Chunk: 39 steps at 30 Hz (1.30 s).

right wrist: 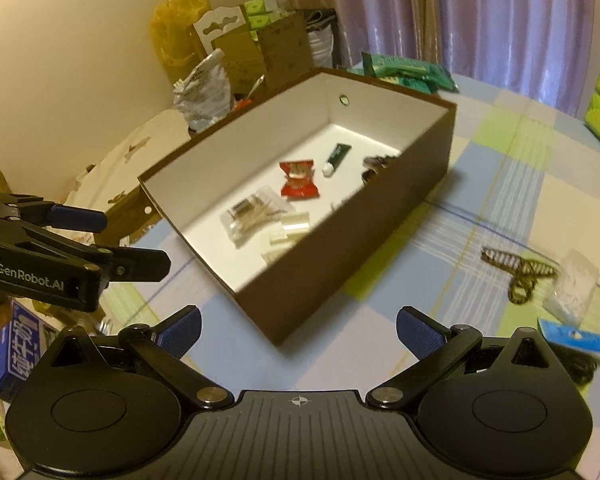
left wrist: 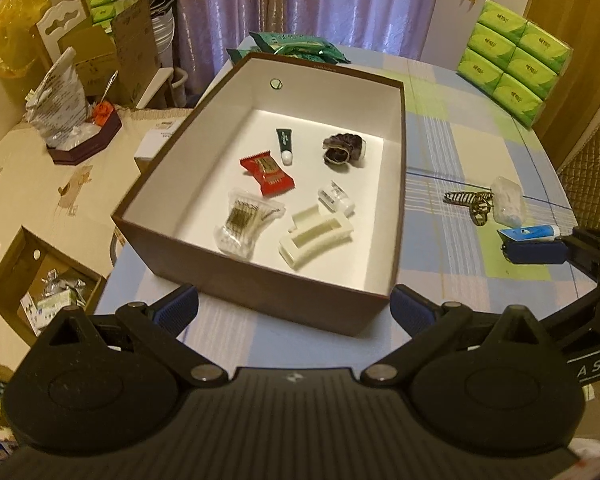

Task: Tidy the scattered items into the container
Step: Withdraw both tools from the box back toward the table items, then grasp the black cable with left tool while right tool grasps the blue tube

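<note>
The brown box [left wrist: 260, 284] with a white inside stands on the checked tablecloth. In it lie a green tube [left wrist: 284, 145], a red packet [left wrist: 267, 171], a dark scrunchie [left wrist: 342, 150], a small white bottle [left wrist: 336, 197], a cotton-swab packet [left wrist: 246, 222] and a cream hair clip [left wrist: 314, 236]. To its right, on the cloth, lie a striped hair clip [right wrist: 516, 270], a clear packet [right wrist: 572, 288] and a blue tube [right wrist: 580, 340]. My left gripper [left wrist: 294, 304] is open and empty at the box's near wall. My right gripper [right wrist: 300, 328] is open and empty near the box's corner.
Green tissue packs [left wrist: 516, 60] are stacked at the far right and green snack bags [left wrist: 300, 46] lie behind the box. A quilted chair back [left wrist: 592, 176] borders the table's right edge. Cardboard boxes [left wrist: 112, 52] and a cloth-covered surface [left wrist: 40, 184] lie left of the table.
</note>
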Tool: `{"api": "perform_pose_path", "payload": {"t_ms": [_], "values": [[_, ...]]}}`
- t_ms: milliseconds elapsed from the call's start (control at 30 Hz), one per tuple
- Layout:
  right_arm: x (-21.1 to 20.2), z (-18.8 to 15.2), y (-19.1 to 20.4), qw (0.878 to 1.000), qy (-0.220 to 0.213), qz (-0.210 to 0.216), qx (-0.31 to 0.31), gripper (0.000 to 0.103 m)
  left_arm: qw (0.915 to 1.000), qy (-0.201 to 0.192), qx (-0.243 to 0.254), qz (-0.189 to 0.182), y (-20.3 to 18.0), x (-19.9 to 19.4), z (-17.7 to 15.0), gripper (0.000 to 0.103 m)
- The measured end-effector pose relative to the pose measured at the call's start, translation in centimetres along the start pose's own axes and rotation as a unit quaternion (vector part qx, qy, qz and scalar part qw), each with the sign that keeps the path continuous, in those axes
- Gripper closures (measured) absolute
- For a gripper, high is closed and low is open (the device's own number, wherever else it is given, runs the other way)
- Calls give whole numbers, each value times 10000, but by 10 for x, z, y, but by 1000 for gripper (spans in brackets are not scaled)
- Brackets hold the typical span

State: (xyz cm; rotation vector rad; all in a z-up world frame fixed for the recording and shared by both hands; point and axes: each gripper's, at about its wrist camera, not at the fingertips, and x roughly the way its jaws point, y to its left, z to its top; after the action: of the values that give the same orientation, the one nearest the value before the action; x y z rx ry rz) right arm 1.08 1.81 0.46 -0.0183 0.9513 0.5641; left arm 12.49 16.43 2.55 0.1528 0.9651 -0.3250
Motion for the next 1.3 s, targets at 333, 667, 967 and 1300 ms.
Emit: {"api": "perform_pose_path", "payload": {"t_ms": [333, 667, 967, 1300], "values": [[-28, -31, -43, 9994, 108, -193, 276, 2, 9999, 117, 41, -77, -46, 5, -14, 2], [-70, -62, -111, 9935, 10, -762, 850, 2, 9980, 134, 411, -462, -114, 22, -14, 2], [-94, -94, -170, 9836, 22, -1362, 1180, 2, 9942, 195, 761, -728, -168, 46, -10, 2], [-106, -121, -234, 9740, 60, -1754, 1435, 2, 9882, 73, 1247, -884, -207, 77, 0, 3]]}}
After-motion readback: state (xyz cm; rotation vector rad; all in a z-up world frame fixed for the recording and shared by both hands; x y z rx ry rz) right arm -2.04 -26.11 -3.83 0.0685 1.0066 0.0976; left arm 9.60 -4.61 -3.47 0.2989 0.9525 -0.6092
